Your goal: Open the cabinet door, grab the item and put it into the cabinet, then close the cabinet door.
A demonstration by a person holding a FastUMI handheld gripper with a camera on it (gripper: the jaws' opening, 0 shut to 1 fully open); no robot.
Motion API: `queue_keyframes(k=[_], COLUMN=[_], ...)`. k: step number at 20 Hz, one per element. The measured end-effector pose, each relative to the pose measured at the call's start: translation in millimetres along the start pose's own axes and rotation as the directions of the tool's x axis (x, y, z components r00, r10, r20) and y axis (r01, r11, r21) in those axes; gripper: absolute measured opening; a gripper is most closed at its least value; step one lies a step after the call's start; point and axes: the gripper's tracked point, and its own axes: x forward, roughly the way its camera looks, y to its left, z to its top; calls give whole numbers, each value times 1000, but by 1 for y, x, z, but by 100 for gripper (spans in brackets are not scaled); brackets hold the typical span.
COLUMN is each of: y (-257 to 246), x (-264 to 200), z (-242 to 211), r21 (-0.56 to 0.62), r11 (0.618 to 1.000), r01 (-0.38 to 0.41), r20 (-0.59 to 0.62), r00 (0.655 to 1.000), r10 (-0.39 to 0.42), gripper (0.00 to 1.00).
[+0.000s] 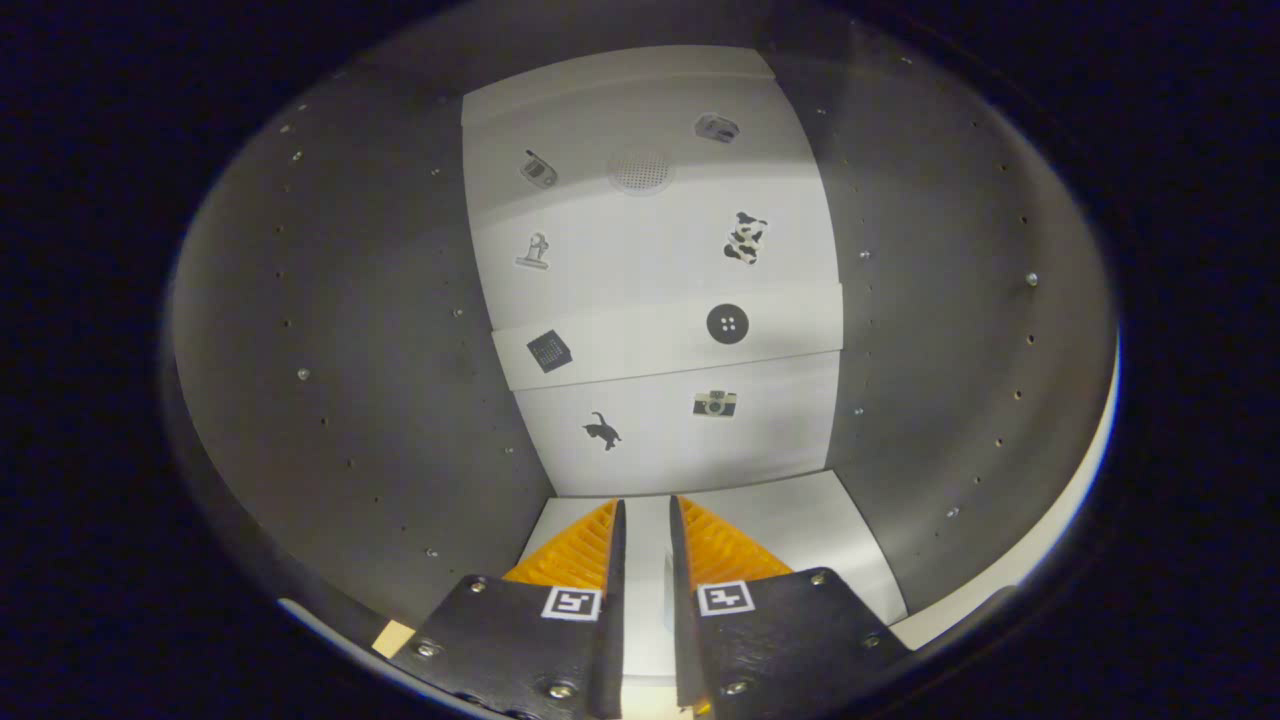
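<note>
The hand-held gripper (645,560) points straight into the cabinet (650,260), most likely because the item has to be set down on the floor inside.

To the left of the fingers, the grey left wall (350,350) rises with rows of small peg holes. A small tan scrap (392,638) sits low beside the left finger's mount.

Ahead and beyond the fingertips stands the white back panel (660,450), dotted with small stickers, among them a cat (602,431) and a camera (715,403). A pale cross band (640,350) runs across it higher up, and a round vent (641,170) sits near the top. The white cabinet floor (800,520) lies just under and ahead of the fingers (585,550).

The two fingers stand close together with a narrow gap between them. The strip seen in that gap is pale like the floor, so I cannot tell whether an item is pinched there or the gap is bare. For the same reason I cannot say where the item lies.

To the right, the grey right wall (950,330) mirrors the left one, and a pale rim (1095,420) curves along its near edge, probably the cabinet's front edge.

The cabinet's long axis runs upright, from the floor to the top. Its mouth faces back toward the hand-held gripper, and the door is evidently open.
</note>
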Motion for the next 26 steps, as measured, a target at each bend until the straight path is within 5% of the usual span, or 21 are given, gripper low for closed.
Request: queue_keyframes(k=[8, 15, 26], y=[16, 27, -23], x=[-58, -136, -276], z=[20, -8, -53], r21=[-132, -210, -155], r11=[991, 977, 947], r01=[14, 43, 283], r20=[164, 199, 259], r00=[986, 980, 936], r10=[8, 0, -237], gripper=[21, 21, 20])
